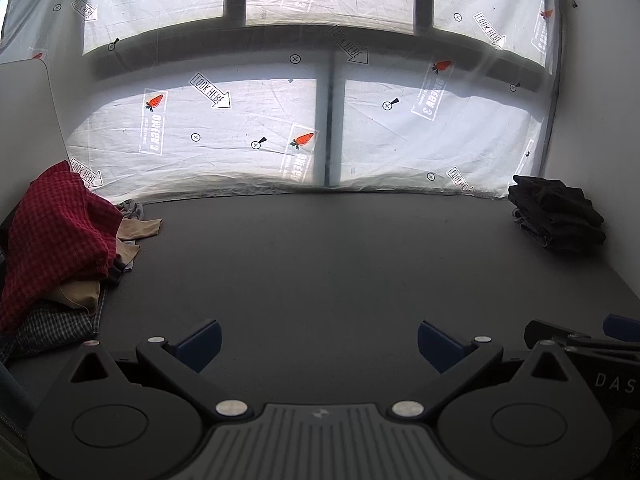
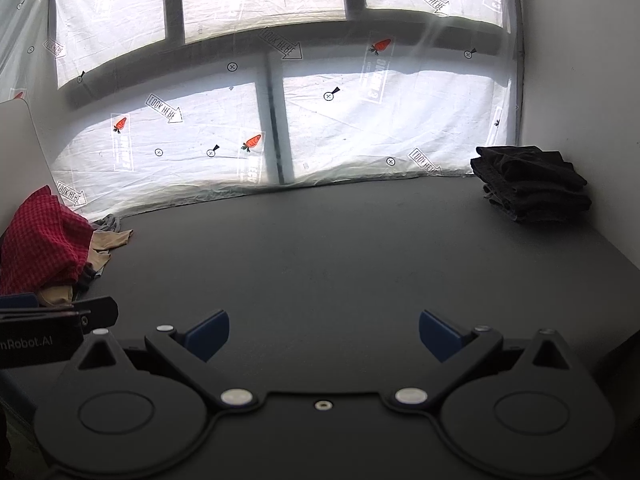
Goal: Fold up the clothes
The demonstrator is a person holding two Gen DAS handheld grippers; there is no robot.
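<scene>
At the bottom of each wrist view the jaws stood wide apart with nothing between them: the left gripper (image 1: 318,344) and the right gripper (image 2: 324,336) both hung low over the dark table (image 1: 320,272), side by side, so that part of the right one showed at the lower right edge of the left view. The table in the middle of both frames lay bare, so the step in hand looked like fetching the next garment.

To do that well, I judged the left gripper should go to the unfolded pile (image 1: 64,248) at the left edge of the frame and pinch a single layer at a free hem or corner, not a bunch. The red checked garment (image 1: 60,224) lay on top, and was the easiest to lift clear. Under it showed a tan piece (image 1: 138,230) and, lower left, a dark plaid one (image 1: 52,328), tangled together, so a deep bite could drag several out at once. Once lifted, it wanted spreading flat on the open centre.

Farther off, at the right edge of both frames, a folded stack of dark clothes (image 2: 530,184) sat against the white wall (image 2: 580,80), well apart from the pile. Behind the table, in the upper half, hung a translucent printed sheet (image 1: 240,128) over the window. Nothing blocked the reach to the pile.
</scene>
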